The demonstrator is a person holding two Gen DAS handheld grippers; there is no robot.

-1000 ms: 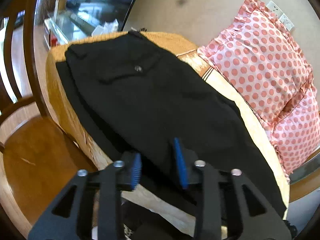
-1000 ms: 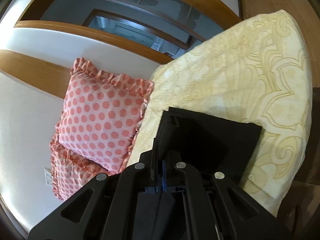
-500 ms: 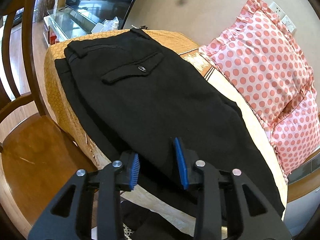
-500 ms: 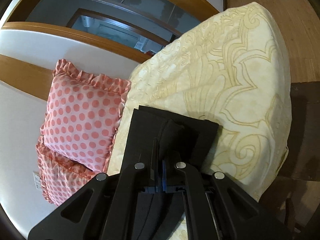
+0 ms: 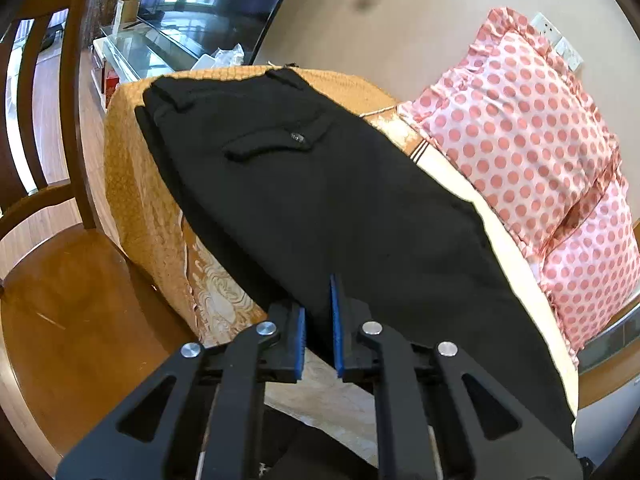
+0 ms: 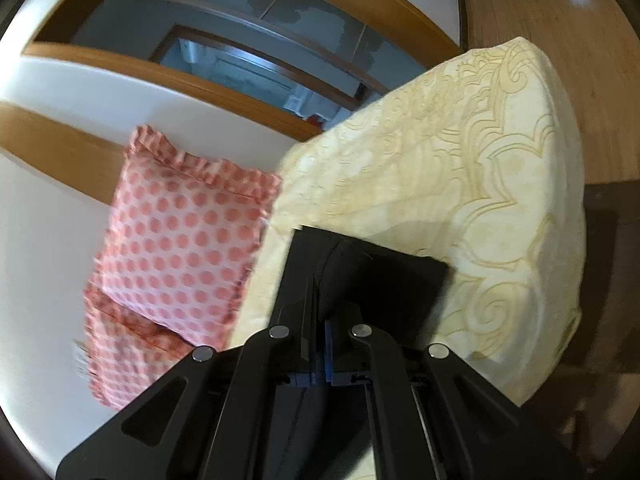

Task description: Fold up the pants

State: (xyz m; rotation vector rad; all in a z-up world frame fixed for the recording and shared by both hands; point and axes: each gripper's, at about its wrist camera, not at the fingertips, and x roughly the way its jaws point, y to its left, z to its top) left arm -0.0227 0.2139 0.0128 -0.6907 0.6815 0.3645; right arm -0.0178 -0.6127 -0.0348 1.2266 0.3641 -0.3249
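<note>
while the black pants (image 5: 320,200) lie flat on the cushioned seat (image 5: 136,184), their long axis runs away from the left gripper (image 5: 320,328), waistband and buttoned back pocket (image 5: 280,140) at the far end. in the left wrist view the blue pads (image 5: 335,320) stand narrowly apart with the near edge of the cloth between them, not clearly pinched. a pink dotted pillow (image 5: 520,140) sits beyond the far long side, and a wooden chair (image 5: 60,260) stands to the other side.

in the right wrist view the right gripper (image 6: 320,344) is clamped tight on a bunched fold of the pants (image 6: 360,280), near the squared hem end that lies just ahead on the cream seat cover (image 6: 480,160). i judge the fold turns on carrying this hem end along the long axis toward the waistband, so the right hand leads.
</note>
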